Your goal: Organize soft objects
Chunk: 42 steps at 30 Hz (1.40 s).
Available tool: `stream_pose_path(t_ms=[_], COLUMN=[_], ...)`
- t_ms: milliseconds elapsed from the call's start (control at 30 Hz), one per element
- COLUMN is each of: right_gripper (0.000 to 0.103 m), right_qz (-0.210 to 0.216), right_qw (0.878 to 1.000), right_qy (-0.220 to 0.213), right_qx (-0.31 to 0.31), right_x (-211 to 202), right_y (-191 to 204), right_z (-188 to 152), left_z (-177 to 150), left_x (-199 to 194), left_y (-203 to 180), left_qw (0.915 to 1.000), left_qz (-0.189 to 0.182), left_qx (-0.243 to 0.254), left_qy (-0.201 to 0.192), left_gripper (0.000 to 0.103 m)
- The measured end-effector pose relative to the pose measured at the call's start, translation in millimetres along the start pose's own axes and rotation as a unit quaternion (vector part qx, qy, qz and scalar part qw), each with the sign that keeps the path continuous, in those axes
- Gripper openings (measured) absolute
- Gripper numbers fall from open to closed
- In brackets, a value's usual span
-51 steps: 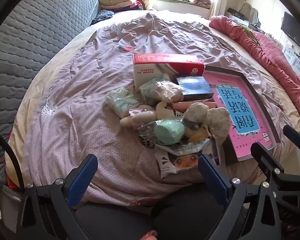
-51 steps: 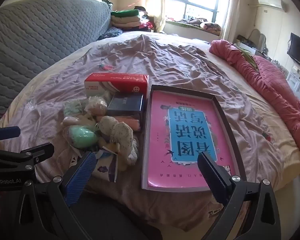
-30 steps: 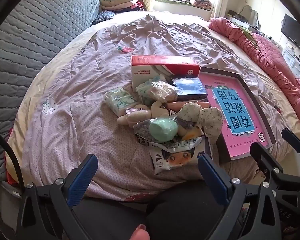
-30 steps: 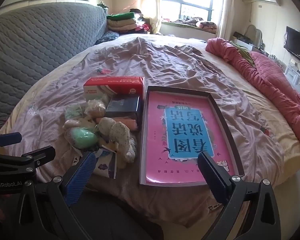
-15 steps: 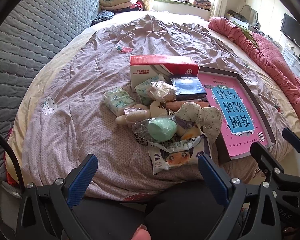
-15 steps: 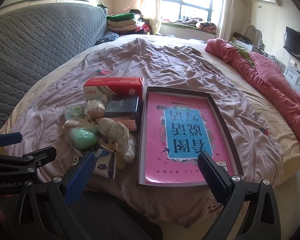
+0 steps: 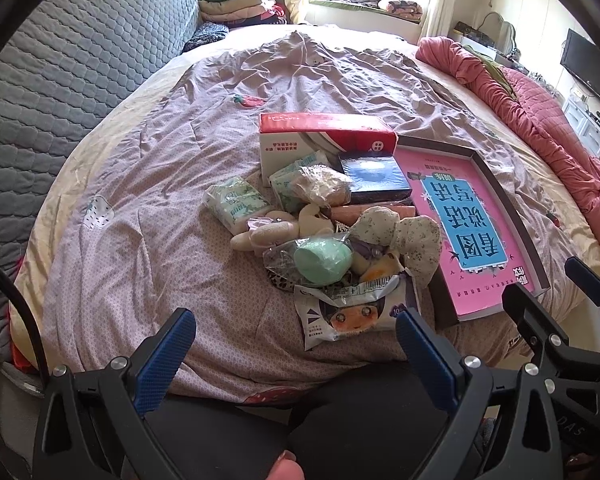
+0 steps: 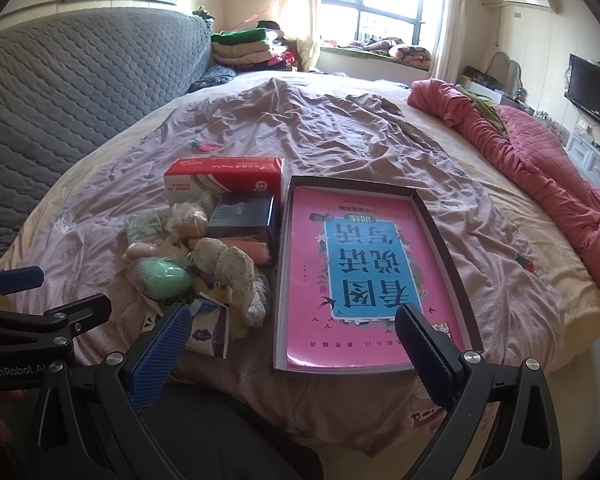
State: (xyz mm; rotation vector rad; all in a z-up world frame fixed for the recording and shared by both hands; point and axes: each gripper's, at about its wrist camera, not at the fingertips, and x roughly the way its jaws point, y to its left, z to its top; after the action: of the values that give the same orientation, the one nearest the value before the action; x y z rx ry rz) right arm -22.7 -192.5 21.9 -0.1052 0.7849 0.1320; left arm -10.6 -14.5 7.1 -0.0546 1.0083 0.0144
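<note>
Both the left gripper (image 7: 294, 344) and right gripper (image 8: 292, 334) gape wide and empty (blue pads showing), the pile of soft things (image 7: 324, 232) lying at twelve o'clock of the left, the tray (image 8: 444, 248) beside it.

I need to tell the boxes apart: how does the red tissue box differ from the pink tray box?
The red tissue box is a closed, taller block; the pink tray box is open-topped, flat and wider. The tissue box touches the pile of soft things; the tray box lies to its right. Both rest on the bed.

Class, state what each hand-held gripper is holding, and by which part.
Nothing is held: the left hand-held gripper and the right hand-held gripper are both open and empty.
</note>
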Motion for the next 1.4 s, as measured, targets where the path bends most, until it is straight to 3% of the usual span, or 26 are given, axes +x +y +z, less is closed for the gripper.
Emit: stream_pose_path(t_ms=[1000, 1400], right_gripper=[0.101, 0.101], right_qz=[0.003, 0.023], right_qw=[1.000, 0.999], right_qy=[0.006, 0.022], right_qx=[-0.001, -0.025], right_x=[9.2, 38.9], right_y=[2.3, 2.9], right_z=[3.9, 14.2], left_z=[0.9, 14.4], left_x=[10.4, 38.7], left_y=[26.0, 33.4], left_qw=[0.9989, 0.9958], left_qz=[-0.028, -0.078], left_qx=[-0.036, -0.036], left_qy=[0.014, 0.031], left_gripper=[0.101, 0.096])
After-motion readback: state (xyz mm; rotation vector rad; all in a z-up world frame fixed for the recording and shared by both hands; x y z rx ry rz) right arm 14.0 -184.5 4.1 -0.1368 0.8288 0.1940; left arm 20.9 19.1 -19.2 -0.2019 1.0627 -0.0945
